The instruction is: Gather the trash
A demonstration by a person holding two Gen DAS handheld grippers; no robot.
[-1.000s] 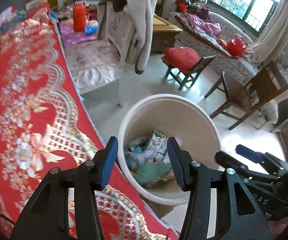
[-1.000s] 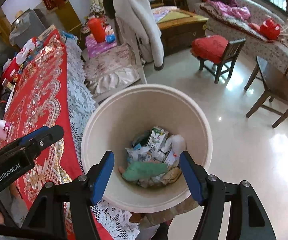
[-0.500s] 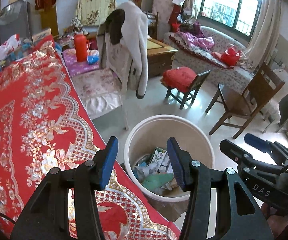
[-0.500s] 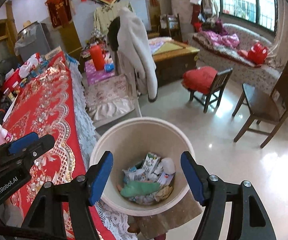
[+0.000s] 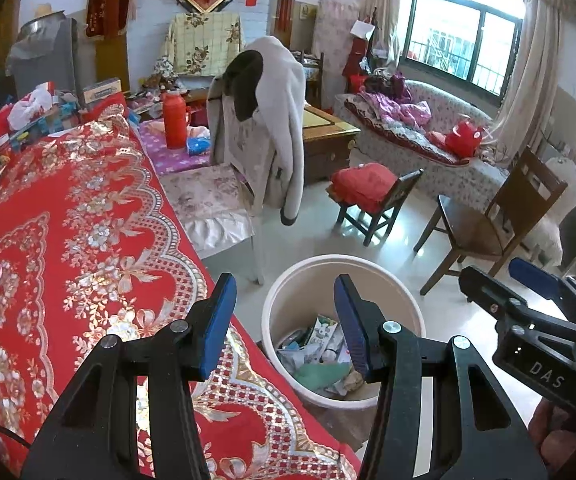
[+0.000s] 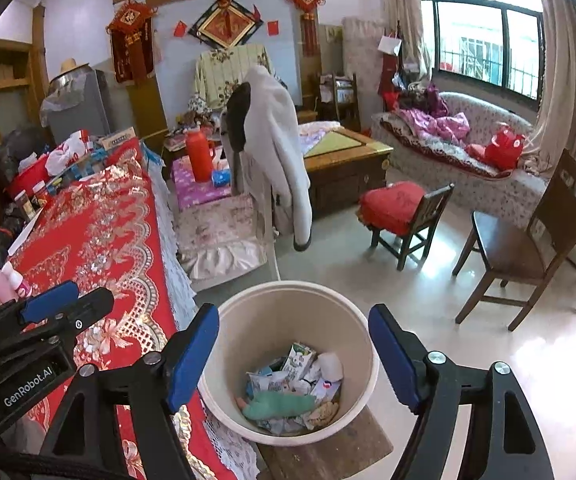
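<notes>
A cream round bin (image 5: 295, 280) (image 6: 248, 320) stands on the floor beside the red-clothed table (image 5: 68, 240) (image 6: 108, 216). Inside it lies trash (image 6: 291, 388) (image 5: 319, 356): cartons, wrappers and a green crumpled piece. My left gripper (image 5: 286, 320) hangs open above the bin's near edge, nothing between its blue pads. My right gripper (image 6: 293, 354) is above the bin too, its jaws opening wide and empty. Each gripper shows in the other's view: the right gripper (image 5: 527, 284) at the right edge, the left gripper (image 6: 60, 304) at the left.
A chair draped with a grey coat (image 5: 276, 128) (image 6: 276, 148) stands behind the bin. Wooden chairs (image 5: 495, 220) (image 6: 527, 240), a small chair with a red cushion (image 6: 395, 208) and a sofa (image 6: 467, 160) fill the right. Pink bottles (image 6: 0, 280) stand on the table.
Both grippers have risen and tilted up, so the bin looks smaller and lower and more of the room shows. The right gripper's jaws have spread wider.
</notes>
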